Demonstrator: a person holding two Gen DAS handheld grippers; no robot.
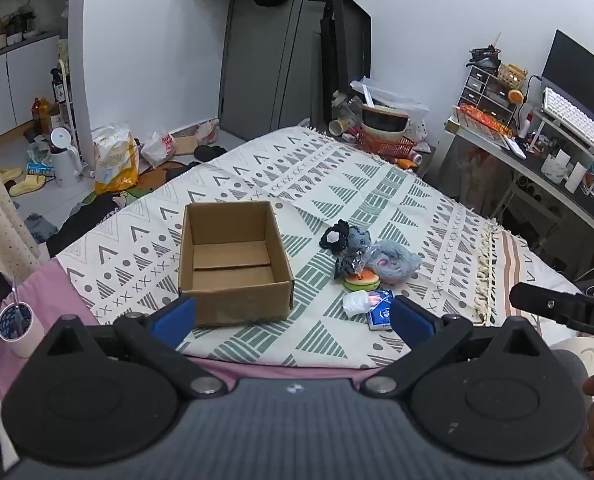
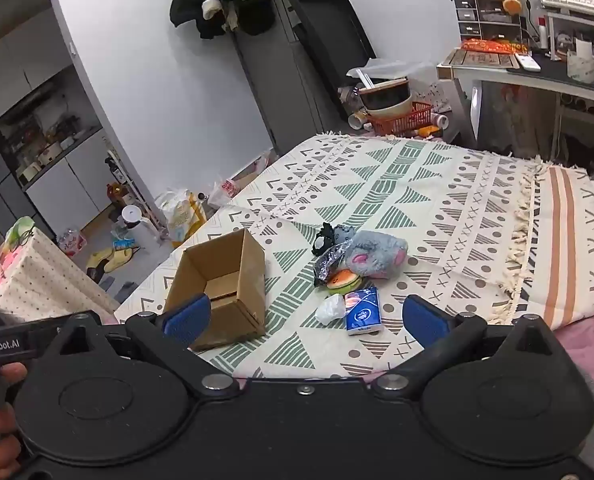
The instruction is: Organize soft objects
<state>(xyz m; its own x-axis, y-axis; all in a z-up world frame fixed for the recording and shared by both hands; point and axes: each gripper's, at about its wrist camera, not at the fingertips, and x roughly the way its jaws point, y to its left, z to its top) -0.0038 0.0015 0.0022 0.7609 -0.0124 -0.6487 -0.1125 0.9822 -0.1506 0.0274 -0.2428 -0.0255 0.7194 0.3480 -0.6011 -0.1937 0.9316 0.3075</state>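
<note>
Soft toys (image 2: pixel 371 258) lie clustered on the patterned bedspread (image 2: pixel 437 200) just right of the empty cardboard box (image 1: pixel 233 260), while both grippers (image 1: pixel 293 316) (image 2: pixel 303 318) hover nearby, jaws wide, holding nothing.

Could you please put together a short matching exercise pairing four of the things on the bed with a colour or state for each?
Things:
1. cardboard box
2. plush mouse
3. tissue pack
4. burger toy

Descriptions:
A. blue, lying flat nearest the grippers
B. open on top, nothing inside
C. grey with pink ears
D. orange bun over a green layer

Pairs: 1-B, 2-C, 3-A, 4-D
</note>
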